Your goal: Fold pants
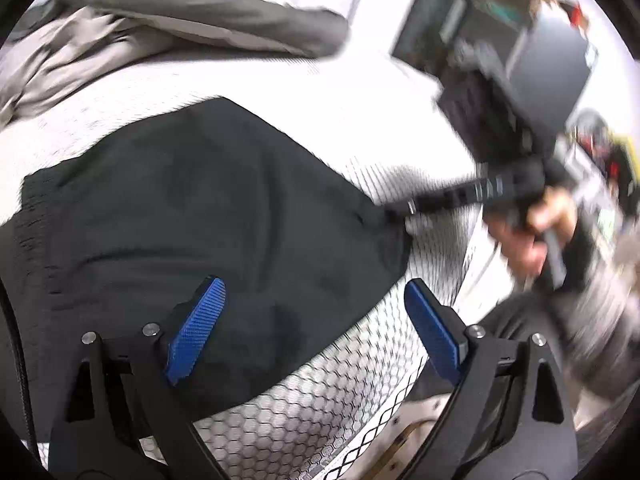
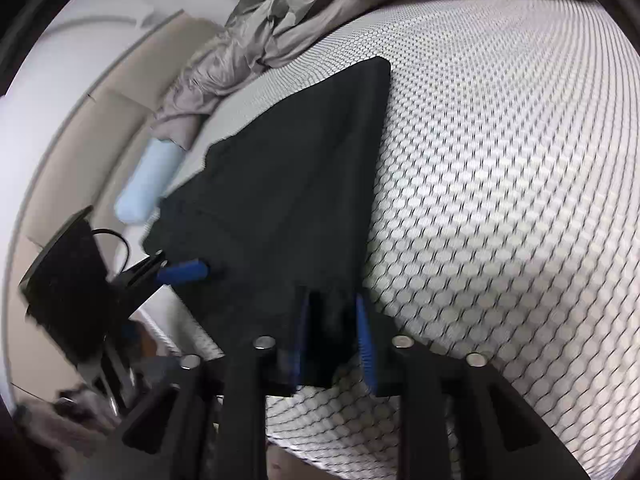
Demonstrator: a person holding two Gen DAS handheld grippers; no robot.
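A bed (image 2: 500,168) with a white honeycomb-patterned cover carries black pants (image 1: 192,216), a crumpled grey blanket (image 1: 132,36) behind them and a pale blue pillow (image 2: 146,184) by the beige headboard (image 2: 80,128). The left gripper (image 1: 316,328) hovers with jaws wide apart, holding nothing. The right gripper (image 2: 332,336) has its jaws clamped on the pants' edge.

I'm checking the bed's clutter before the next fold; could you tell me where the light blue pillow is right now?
In the right wrist view, the light blue pillow lies at the left, against the beige headboard, just below the crumpled grey blanket and beside the black pants.
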